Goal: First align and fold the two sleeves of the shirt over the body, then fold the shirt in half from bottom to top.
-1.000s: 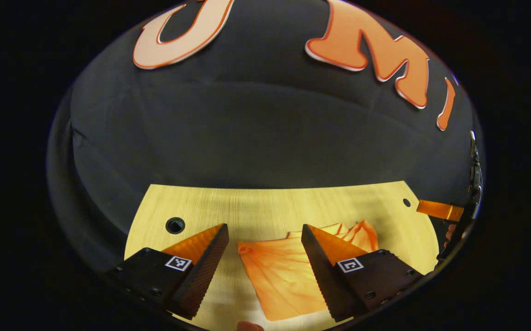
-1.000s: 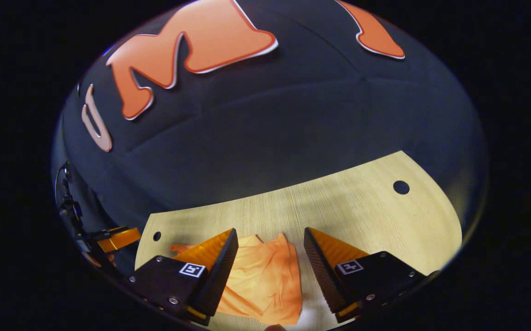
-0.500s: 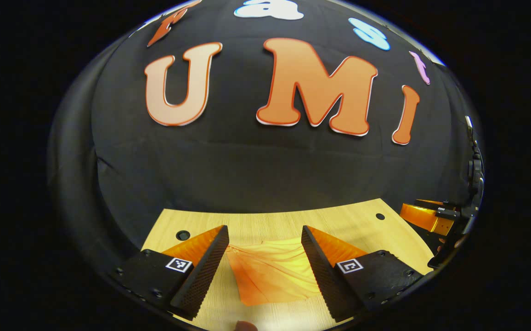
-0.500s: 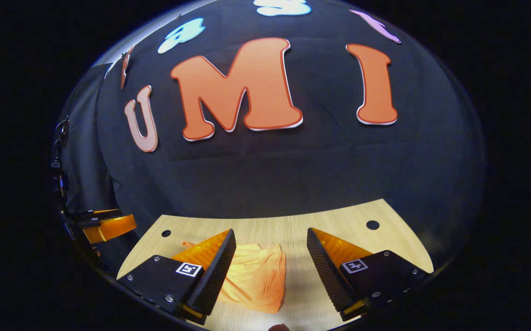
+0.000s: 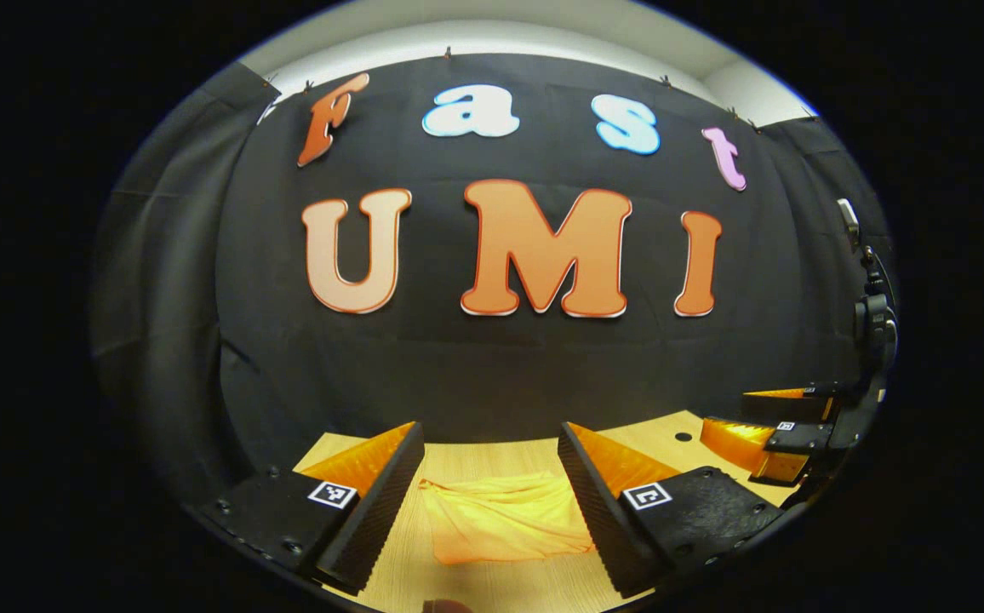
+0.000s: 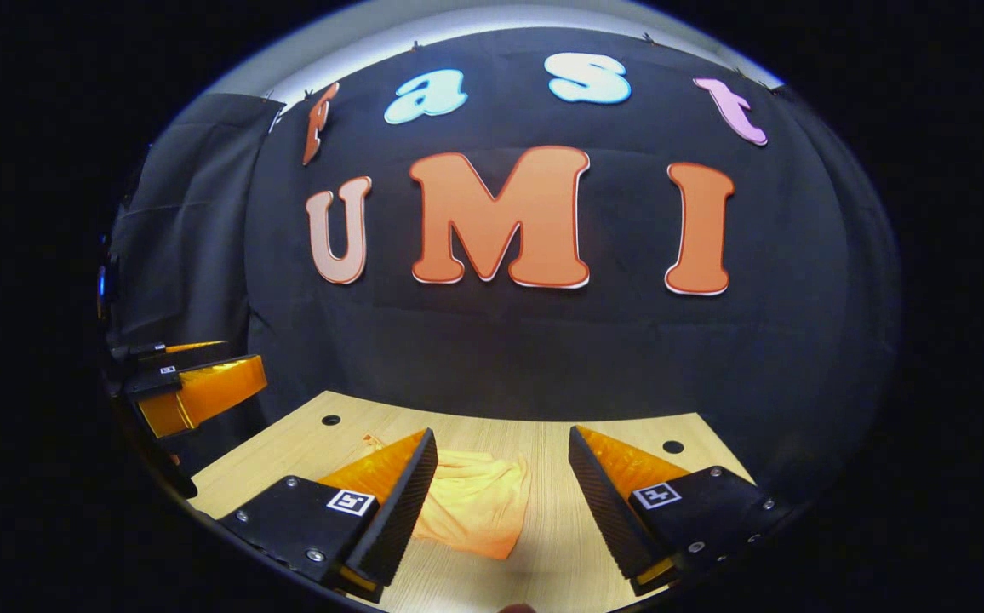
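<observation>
- The orange shirt lies folded in a compact bundle on the wooden counter.
- Left gripper and right gripper hover above it, jaws apart, empty.

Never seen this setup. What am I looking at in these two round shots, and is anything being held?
No robot arm: a person holds a two-finger gripper in each hand, and a fisheye camera rides on each. One picture looks along the left gripper, whose fingers frame the bottom; the other looks along the right gripper. Each also catches the other gripper off at its side. On the wooden table lies an orange shirt, folded into a small bundle. Both grippers stand open above it and hold nothing. Behind is the booth's black cloth wall.
</observation>
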{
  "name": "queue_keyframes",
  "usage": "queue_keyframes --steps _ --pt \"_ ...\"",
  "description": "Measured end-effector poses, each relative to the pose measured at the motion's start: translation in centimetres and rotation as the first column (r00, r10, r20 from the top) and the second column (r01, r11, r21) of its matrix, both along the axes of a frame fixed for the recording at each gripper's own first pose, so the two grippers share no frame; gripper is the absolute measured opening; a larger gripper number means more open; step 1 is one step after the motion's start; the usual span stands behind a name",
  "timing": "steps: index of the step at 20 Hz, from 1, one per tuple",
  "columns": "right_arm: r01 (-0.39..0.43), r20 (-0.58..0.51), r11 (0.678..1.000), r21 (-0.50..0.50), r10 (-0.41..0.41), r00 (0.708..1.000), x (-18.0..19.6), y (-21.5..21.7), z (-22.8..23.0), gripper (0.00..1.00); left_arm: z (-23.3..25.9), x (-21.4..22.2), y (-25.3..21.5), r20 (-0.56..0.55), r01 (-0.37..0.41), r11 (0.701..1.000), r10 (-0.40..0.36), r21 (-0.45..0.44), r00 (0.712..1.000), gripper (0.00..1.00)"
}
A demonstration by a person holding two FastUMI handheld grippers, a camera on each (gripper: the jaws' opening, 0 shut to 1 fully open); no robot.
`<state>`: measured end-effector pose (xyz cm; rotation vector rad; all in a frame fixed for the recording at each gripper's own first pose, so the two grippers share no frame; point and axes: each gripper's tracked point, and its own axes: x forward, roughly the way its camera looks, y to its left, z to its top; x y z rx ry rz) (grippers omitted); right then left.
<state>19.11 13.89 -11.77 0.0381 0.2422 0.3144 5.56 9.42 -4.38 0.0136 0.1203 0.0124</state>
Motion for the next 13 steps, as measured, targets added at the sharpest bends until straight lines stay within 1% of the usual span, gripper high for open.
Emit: queue_keyframes --steps 3,4,5,6,7,8,9,10,11,13 --pt "-0.046 0.079 0.999 -0.023 0.047 0.996 -2.5 0.8 1.7 0.94 0.7 -3.2 -0.6 0.051 -0.032 0.999 0.032 0.003 0.998 0.98" --pt "-0.06 0.093 0.998 -0.032 0.062 0.994 -3.4 1.0 2.0 0.94 0.7 -4.2 -0.7 0.058 -0.039 0.999 0.039 0.0 0.998 0.95" --pt "-0.074 0.102 0.997 -0.037 0.077 0.992 -4.2 1.3 2.2 0.94 0.9 -5.0 -0.8 0.067 -0.047 0.999 0.047 0.002 0.997 0.98" --pt "-0.084 0.119 0.996 -0.037 0.088 0.989 -4.9 1.7 2.5 0.94 1.1 -6.0 -0.6 0.084 -0.062 0.998 0.062 0.001 0.995 0.98" --pt "-0.091 0.127 0.995 -0.037 0.095 0.987 -5.5 1.8 2.5 0.94 1.6 -6.9 -0.9 0.112 -0.062 0.998 0.062 0.0 0.992 0.98" --pt "-0.1 0.136 0.994 -0.038 0.104 0.985 -6.2 1.7 2.4 0.94 2.2 -7.8 -1.0 0.158 -0.067 0.998 0.065 0.007 0.985 0.95" --pt "-0.101 0.141 0.994 -0.051 0.107 0.984 -6.8 1.5 2.0 0.95 2.6 -8.6 -1.0 0.18 -0.072 0.997 0.066 0.023 0.981 0.96" --pt "-0.101 0.147 0.993 -0.062 0.109 0.983 -7.3 1.5 1.9 0.94 2.1 -9.1 -0.9 0.186 -0.082 0.996 0.073 0.039 0.98 0.97" --pt "-0.094 0.165 0.993 -0.066 0.104 0.981 -7.7 1.4 2.1 0.94 1.8 -9.4 -0.9 0.175 -0.08 0.996 0.071 0.045 0.982 0.95" --pt "-0.085 0.182 0.995 -0.054 0.094 0.979 -8.2 1.0 2.3 0.95 1.0 -9.9 -1.1 0.156 -0.086 0.996 0.08 0.034 0.985 0.95"
